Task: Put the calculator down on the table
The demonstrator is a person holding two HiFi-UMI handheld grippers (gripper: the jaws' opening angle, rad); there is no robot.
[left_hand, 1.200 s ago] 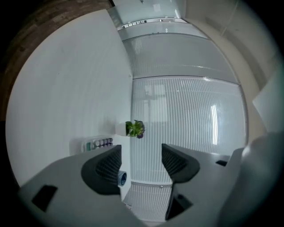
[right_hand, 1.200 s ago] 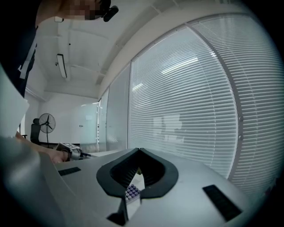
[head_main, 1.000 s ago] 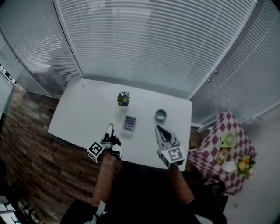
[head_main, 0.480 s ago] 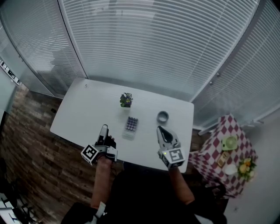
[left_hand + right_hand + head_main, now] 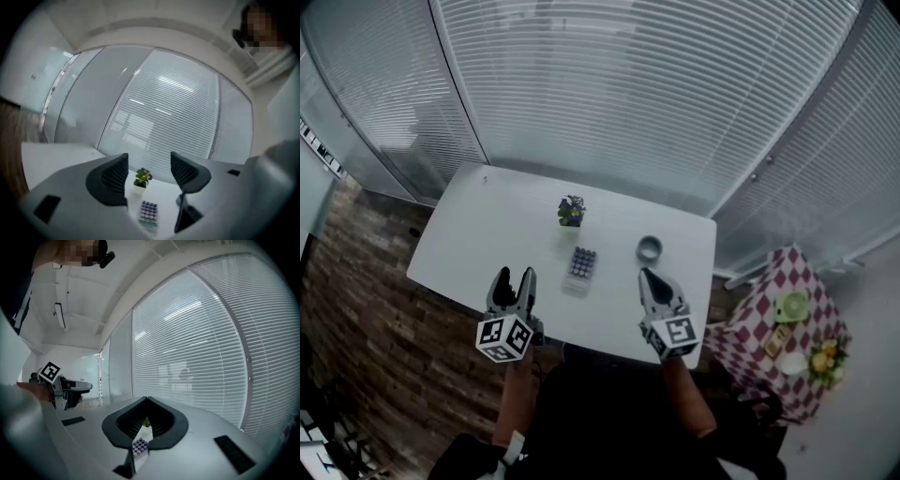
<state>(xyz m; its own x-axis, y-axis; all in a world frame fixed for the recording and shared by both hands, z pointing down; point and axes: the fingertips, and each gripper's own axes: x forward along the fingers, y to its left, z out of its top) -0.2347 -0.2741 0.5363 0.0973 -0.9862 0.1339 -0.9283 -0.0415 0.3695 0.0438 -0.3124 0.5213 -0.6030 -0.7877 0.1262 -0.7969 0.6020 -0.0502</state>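
Observation:
The calculator, pale with rows of purple keys, lies flat on the white table, between the two grippers. My left gripper hovers at the table's near edge, left of the calculator, open and empty. In the left gripper view the calculator shows below the gap between the spread jaws of the left gripper. My right gripper is shut with nothing in it, to the right of the calculator. A strip of the calculator shows below the right gripper's touching tips.
A small potted plant stands behind the calculator, and a grey ring lies ahead of the right gripper. A side table with a checked cloth stands to the right. Window blinds curve round the far side.
My left gripper has drawn back to the left, away from the calculator, and turned so both spread jaws show. The calculator and the right gripper have stayed put.

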